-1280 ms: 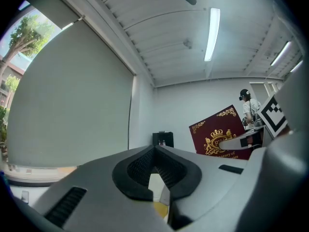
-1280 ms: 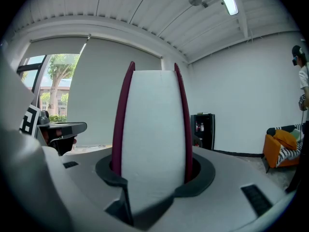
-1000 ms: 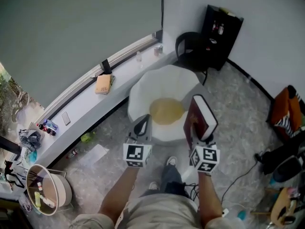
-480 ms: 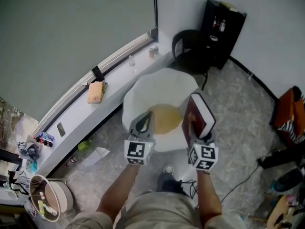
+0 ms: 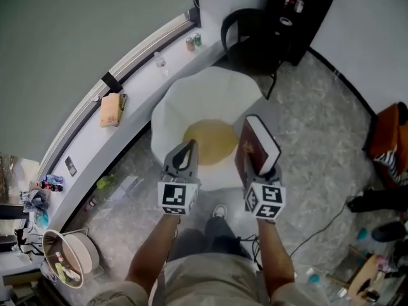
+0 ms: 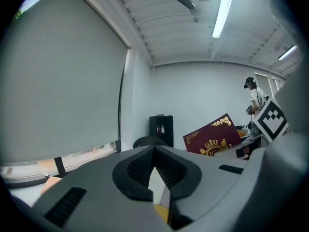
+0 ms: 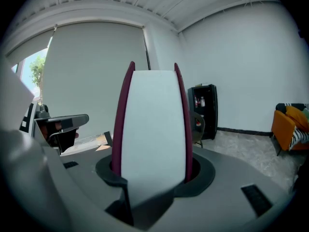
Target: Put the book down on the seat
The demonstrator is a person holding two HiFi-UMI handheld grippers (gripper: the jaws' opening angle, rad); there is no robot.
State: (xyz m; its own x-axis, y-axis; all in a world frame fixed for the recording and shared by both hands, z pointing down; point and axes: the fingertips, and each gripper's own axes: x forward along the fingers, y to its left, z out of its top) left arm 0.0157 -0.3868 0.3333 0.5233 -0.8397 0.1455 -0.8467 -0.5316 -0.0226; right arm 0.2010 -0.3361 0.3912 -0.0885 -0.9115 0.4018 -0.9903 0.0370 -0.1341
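A maroon hardback book (image 5: 258,146) stands on edge in my right gripper (image 5: 264,173), which is shut on its lower end. In the right gripper view the book's white page edge (image 7: 153,120) rises between the two dark pads. The book hangs over the right front part of a round white seat (image 5: 210,97) with a yellow cushion (image 5: 210,142). My left gripper (image 5: 187,152) is over the seat's front left, its fingers meeting at a point with nothing between them. The left gripper view shows its pads (image 6: 140,170) touching at the tip and the book's gold-crested cover (image 6: 212,137) to the right.
A black chair (image 5: 248,37) and a black cabinet (image 5: 299,5) stand behind the seat. The window ledge (image 5: 137,97) at left carries a brown packet (image 5: 110,110) and cans (image 5: 193,41). An orange armchair (image 5: 390,139) is at right; cables lie on the floor. A person (image 6: 253,95) stands far off.
Both grippers have come forward and lower over the white seat, which now lies right under them. The book stays upright in the right gripper.
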